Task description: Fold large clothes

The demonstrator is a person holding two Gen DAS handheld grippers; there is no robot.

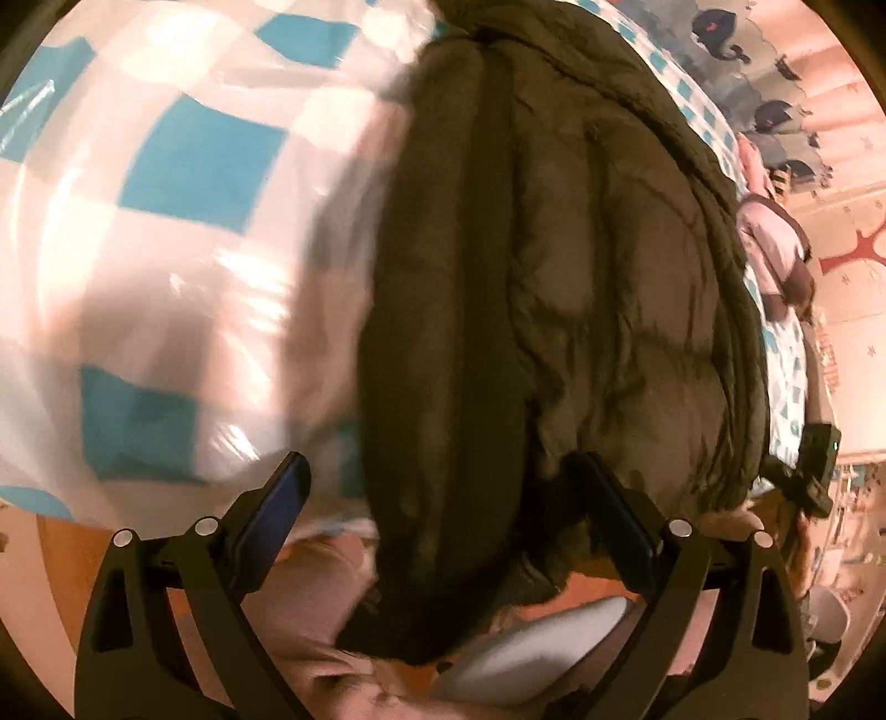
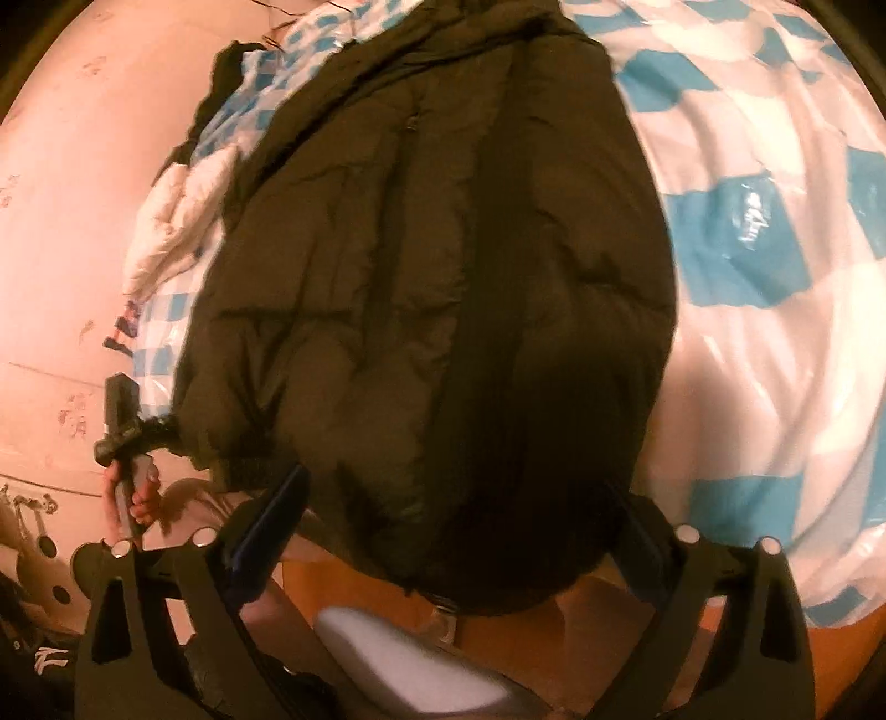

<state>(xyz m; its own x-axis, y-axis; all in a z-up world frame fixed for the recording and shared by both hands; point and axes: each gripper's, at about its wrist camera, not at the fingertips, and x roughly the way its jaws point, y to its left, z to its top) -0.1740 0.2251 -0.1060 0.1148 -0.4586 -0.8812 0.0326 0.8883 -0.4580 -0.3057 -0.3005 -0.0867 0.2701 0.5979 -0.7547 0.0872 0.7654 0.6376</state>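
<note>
Underneath, checked blue-white bedcover

a shiny sheet with blue and white squares covers the bed. at the far right, a blue cloth with dark whales hangs by a pink wall with a red star shape. near the bottom, the floor is orange and a grey shoe stands on it.
</note>
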